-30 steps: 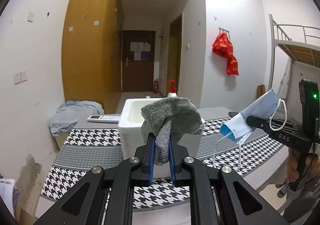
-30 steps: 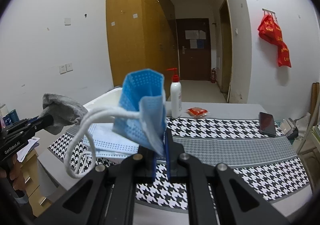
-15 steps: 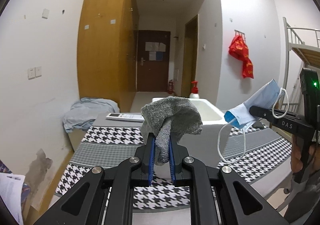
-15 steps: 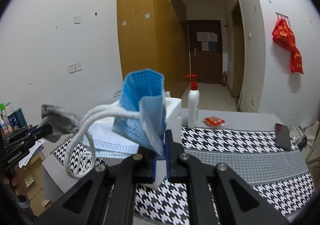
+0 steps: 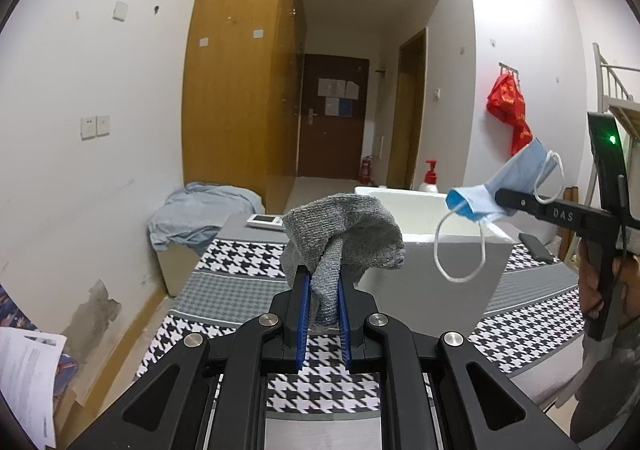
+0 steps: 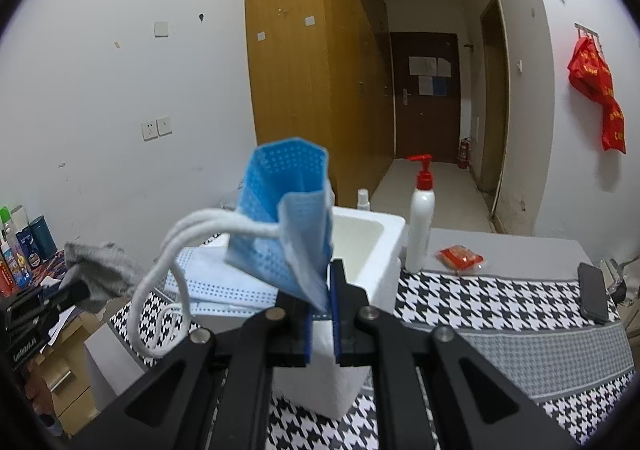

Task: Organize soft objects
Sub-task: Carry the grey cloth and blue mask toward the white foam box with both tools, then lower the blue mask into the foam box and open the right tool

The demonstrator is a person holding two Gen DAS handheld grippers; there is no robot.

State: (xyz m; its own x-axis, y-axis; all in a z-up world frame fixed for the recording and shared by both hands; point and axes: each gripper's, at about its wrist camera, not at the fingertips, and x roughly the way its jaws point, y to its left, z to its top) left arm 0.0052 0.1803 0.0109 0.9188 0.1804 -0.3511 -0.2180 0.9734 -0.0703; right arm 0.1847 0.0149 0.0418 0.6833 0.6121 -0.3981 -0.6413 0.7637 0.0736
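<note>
A grey knitted sock [image 5: 344, 238] bunches above my left gripper [image 5: 323, 282], whose blue pads are shut on it. A blue face mask [image 6: 288, 218] with white ear loops [image 6: 168, 274] stands pinched in my right gripper [image 6: 322, 290], also shut. Each gripper shows in the other's view: the mask [image 5: 500, 186] hangs at the right over a white foam box [image 5: 436, 246], the sock [image 6: 100, 270] at the far left. The foam box [image 6: 372, 246] stands open-topped on the houndstooth cloth [image 6: 480, 310], right in front of the right gripper.
A red-pump lotion bottle [image 6: 420, 226] and a small spray bottle [image 6: 363, 199] stand behind the box. A red packet [image 6: 460, 256] and a dark phone [image 6: 594, 292] lie to the right. A remote [image 5: 264, 220] and a blue cloth heap [image 5: 200, 214] lie at the left; bottles [image 6: 20, 250] line a side desk.
Both grippers have slid sideways while keeping their holds. In the left view the foam box has shifted from centre to the right; in the right view it has come to sit directly ahead.
</note>
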